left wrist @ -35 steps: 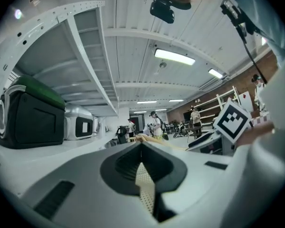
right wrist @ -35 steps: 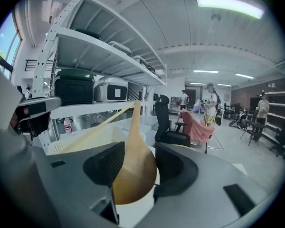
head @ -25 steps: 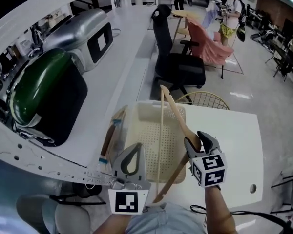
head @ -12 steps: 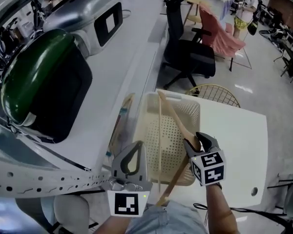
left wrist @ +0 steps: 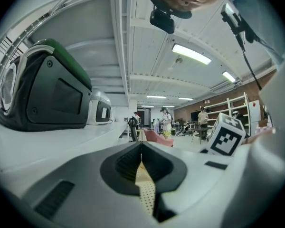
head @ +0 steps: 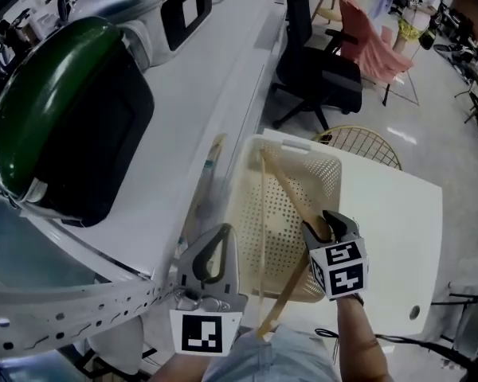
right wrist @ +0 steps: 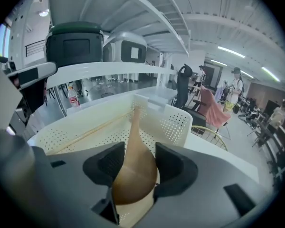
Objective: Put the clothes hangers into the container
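the right gripper [head: 328, 228] pointed down into the container [head: 323, 162] with its jaws set wide and pressed on the broad, rounded part of a wooden hanger [head: 280, 183]. in the right gripper view that brown part filled the gap between the two dark pads [right wrist: 167, 161], and the hanger's arm ran away from them to the container's far wall. from the head view the hanger lay slanted across the cream, perforated container. its far end was at the back left corner inside. its thin straight bar ran down along the left side. its near end stuck out past the near rim, toward the person.

the left gripper [head: 221, 231] was level at the container's near left edge. its jaws were drawn narrow, with a strip of the cream perforated wall pinched between them, as the left gripper view showed.

the container stood on the white desk [head: 394, 229], close to its left edge. a second wooden piece [head: 210, 168] lay just beside the container's left wall, on the long white counter [head: 191, 126]. it was too foreshortened to make out fully. a green and black machine [head: 64, 122] sat farther left on that counter. a black office chair [head: 323, 78] stood beyond the desk.
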A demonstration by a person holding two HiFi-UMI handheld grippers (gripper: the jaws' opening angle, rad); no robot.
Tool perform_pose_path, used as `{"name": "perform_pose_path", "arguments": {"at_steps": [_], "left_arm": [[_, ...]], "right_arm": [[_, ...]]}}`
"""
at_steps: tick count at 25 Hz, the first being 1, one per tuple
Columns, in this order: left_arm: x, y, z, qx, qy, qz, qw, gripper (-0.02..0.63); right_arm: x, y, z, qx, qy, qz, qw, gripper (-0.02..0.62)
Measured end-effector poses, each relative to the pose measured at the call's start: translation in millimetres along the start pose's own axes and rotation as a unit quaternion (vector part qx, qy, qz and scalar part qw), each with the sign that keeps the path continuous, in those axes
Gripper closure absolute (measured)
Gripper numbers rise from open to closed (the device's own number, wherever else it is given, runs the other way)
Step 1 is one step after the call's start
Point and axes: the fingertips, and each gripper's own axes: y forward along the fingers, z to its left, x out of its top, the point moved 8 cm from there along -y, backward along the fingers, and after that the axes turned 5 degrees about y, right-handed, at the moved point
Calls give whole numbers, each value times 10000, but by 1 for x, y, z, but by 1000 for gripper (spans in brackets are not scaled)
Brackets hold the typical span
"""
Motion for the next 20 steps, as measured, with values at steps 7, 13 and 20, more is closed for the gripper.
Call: {"name": "perform_pose_path", "arguments": {"at_steps": [7, 13, 20], "left_arm": [[-6, 3, 2, -23, -46, 69, 10000, 594], [-4, 2, 2, -35, -15, 62, 10000, 594], [4, -6, 1, -82, 145, -73, 9998, 594]], "right_arm": [[2, 3, -1, -108, 13, -37, 9999, 401], [3, 0, 1, -82, 17, -204, 9998, 388], [6, -12, 7, -111, -10, -511, 9986, 388]]}}
